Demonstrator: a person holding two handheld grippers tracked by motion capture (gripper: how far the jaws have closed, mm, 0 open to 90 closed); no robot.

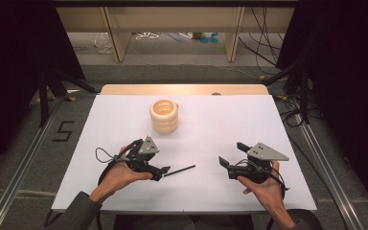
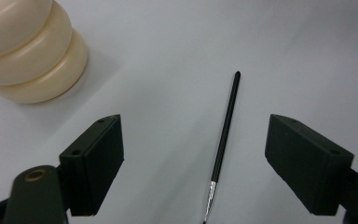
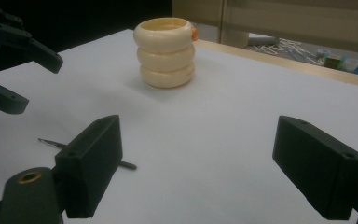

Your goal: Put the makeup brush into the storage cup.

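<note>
A thin black stick with a silver tip is lying flat on the white table, near the front and left of centre, just beside the left gripper, whose jaws are standing spread wide on either side of it without touching it. Farther back, near the table's middle, a cream holder of three stacked rings is standing upright. To the right, well apart from the stick, the right gripper is hovering released, jaws wide, gripping nothing.
</note>
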